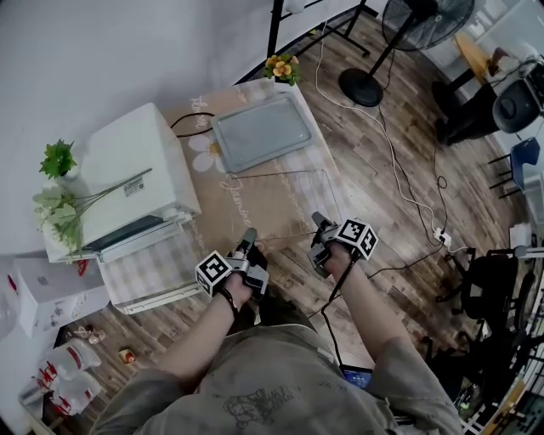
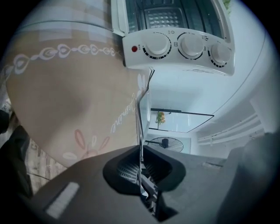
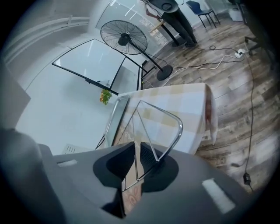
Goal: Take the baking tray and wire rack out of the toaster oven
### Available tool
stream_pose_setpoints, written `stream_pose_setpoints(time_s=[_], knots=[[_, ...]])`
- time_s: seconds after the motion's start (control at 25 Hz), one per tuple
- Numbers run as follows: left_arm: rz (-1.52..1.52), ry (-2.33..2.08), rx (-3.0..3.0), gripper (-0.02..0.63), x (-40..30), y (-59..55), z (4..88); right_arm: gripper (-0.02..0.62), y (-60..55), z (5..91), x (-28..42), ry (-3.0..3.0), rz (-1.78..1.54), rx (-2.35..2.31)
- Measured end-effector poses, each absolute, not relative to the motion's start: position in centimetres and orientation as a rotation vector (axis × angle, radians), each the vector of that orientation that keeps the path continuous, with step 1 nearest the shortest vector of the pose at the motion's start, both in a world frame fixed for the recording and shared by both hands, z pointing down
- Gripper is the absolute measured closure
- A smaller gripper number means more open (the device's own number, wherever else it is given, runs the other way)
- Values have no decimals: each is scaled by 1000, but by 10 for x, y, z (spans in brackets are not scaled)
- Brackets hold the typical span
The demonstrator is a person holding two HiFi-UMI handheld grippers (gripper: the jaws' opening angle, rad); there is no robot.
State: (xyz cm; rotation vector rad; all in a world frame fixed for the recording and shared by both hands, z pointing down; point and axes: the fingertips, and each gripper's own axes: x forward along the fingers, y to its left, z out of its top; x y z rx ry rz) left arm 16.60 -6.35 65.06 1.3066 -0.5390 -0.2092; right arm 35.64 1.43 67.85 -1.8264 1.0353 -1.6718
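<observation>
The wire rack (image 1: 331, 195) hangs low over the patterned tablecloth, in front of the grey baking tray (image 1: 259, 132) that lies at the table's far end. My left gripper (image 1: 246, 242) holds its near left edge; in the left gripper view the gripper (image 2: 141, 153) is shut on a thin wire of the rack (image 2: 141, 113). My right gripper (image 1: 319, 225) is at the rack's near right corner. There the jaws of that gripper (image 3: 136, 151) stand a narrow gap apart, with a rack wire (image 3: 175, 122) between them. The white toaster oven (image 1: 127, 170) stands at the left with its door (image 1: 149, 268) open.
A small pot of orange flowers (image 1: 282, 68) sits at the table's far edge. A green plant (image 1: 58, 159) stands beside the oven. A standing fan (image 1: 408, 25) and cables (image 1: 408, 195) are on the wooden floor to the right. The table's right edge (image 3: 205, 113) drops off close to the rack.
</observation>
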Motion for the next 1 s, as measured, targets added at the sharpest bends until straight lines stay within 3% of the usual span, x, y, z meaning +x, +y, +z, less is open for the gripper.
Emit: stream_pose_setpoints(time_s=[0.16, 0.32, 0.44, 0.72, 1.0], knots=[[-147, -536, 1276, 488, 163, -46, 668, 500, 18, 690, 370, 1019, -1699, -1886], [-67, -548, 1273, 481, 154, -37, 687, 441, 25, 702, 377, 1002, -1787, -1989], [1, -537, 1277, 480, 151, -27, 695, 344, 39, 711, 374, 976, -1890, -2080], [75, -500, 1254, 474, 157, -6, 701, 189, 56, 711, 385, 966, -1970, -2238], [157, -478, 1260, 417, 162, 8, 702, 161, 63, 715, 383, 946, -1988, -2221]])
